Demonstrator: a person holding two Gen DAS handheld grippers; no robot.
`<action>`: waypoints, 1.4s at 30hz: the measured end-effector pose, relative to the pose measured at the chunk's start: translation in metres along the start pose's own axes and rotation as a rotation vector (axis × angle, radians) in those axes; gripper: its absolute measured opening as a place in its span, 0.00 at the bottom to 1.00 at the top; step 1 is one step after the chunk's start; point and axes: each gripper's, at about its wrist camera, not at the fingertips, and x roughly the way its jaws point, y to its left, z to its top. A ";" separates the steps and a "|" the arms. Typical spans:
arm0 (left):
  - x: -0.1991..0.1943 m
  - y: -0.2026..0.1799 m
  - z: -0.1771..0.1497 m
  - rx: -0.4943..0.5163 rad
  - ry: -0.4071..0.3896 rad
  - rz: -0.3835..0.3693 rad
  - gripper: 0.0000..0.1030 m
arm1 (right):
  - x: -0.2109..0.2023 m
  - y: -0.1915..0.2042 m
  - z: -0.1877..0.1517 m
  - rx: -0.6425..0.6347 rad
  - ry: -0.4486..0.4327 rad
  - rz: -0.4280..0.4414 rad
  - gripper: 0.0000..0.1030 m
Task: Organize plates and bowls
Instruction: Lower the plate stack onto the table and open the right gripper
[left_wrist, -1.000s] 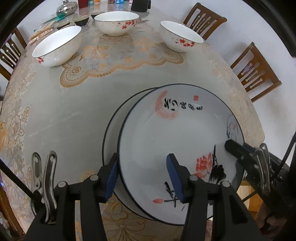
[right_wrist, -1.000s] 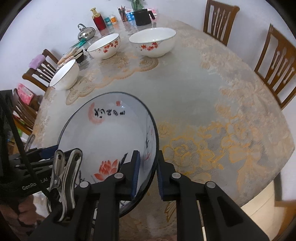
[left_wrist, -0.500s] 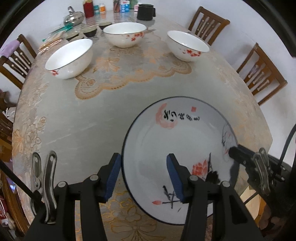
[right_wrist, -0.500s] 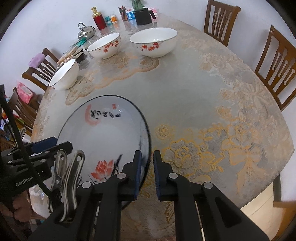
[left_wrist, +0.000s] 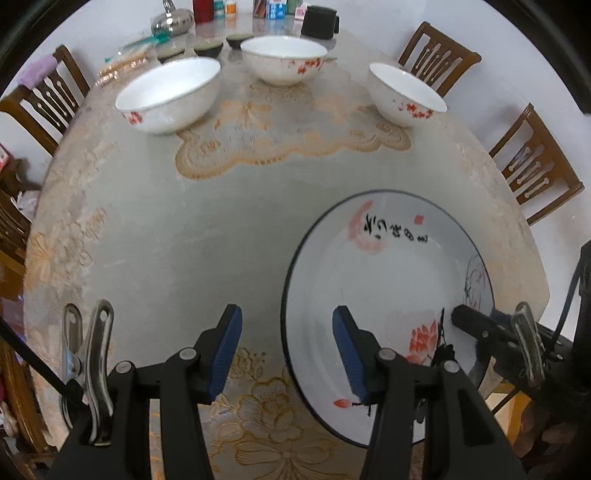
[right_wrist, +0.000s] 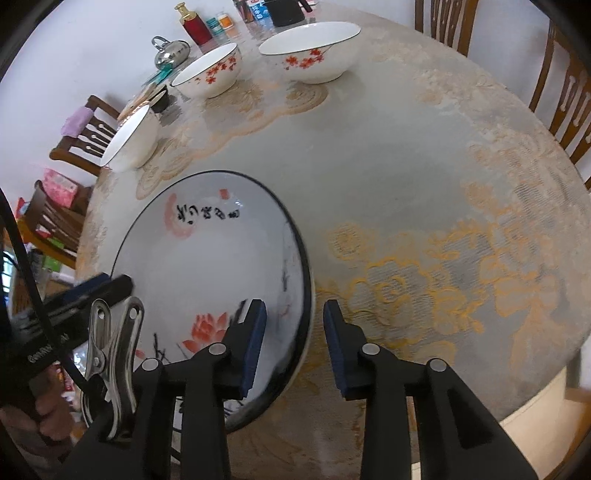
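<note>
A large white plate with a dark rim, a red lotus and black calligraphy lies on the table near its front edge; it also shows in the right wrist view. My left gripper is open, its left finger off the plate and its right finger over the plate's left part. My right gripper is open, its jaws either side of the plate's right rim. Three white bowls with red blossoms stand at the far side: left, middle, right.
The round table has a beige floral cloth and a lace mat. Wooden chairs stand around it. A kettle, a red bottle, small dark cups and a black mug crowd the far edge.
The top plate came down onto the plate beneath, which no longer shows. My right gripper opened and let go of the rim. My left gripper drew back to the left.
</note>
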 end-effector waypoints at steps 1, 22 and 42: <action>0.000 0.000 -0.001 0.001 0.005 -0.007 0.51 | 0.001 0.003 0.001 -0.015 0.001 0.006 0.34; -0.003 0.062 -0.017 -0.127 0.024 0.046 0.56 | 0.036 0.088 0.012 -0.280 0.078 0.086 0.42; -0.045 0.117 -0.019 -0.199 -0.065 0.063 0.56 | 0.015 0.101 0.036 -0.311 0.047 0.104 0.42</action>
